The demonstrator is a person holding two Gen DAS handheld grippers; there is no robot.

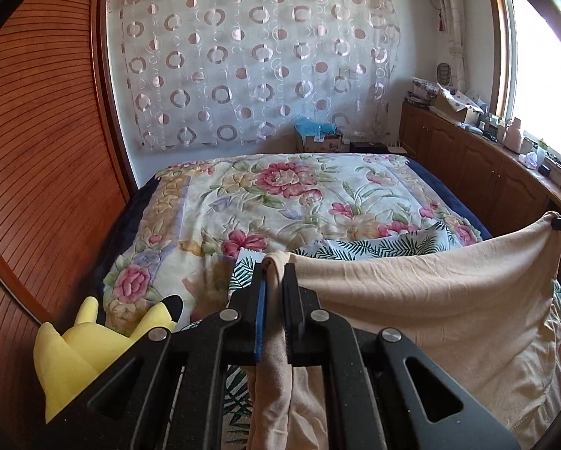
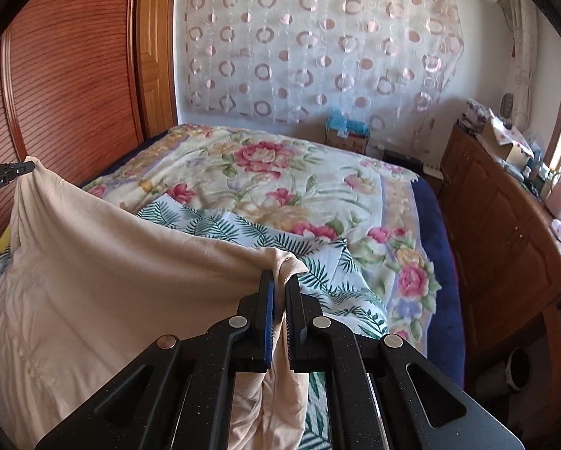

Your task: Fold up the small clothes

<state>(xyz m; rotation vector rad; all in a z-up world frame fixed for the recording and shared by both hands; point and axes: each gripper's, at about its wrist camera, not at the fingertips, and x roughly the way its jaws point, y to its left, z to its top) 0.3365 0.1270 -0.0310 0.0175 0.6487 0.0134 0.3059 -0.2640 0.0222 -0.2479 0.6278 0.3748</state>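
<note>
Now both jaws are closed on a corner of the soft beige jersey garment [image 1: 430, 300], the left gripper [image 1: 275, 273] and the right gripper [image 2: 278, 288]. To fold well, I would keep the top edge tight between them and lower both together. It hangs wrinkled from the jaws, its lower part lying below them on the fern-print cloth [image 2: 265, 236].

My view of the yellow plush toy [image 1: 78, 352] is half blocked by my left gripper [image 1: 275, 266]. The peach garment [image 2: 104, 281] hides much of the fern-print cloth [image 2: 243, 228]. Clutter on the surface [image 1: 468, 123] by the window is too small to identify.
</note>
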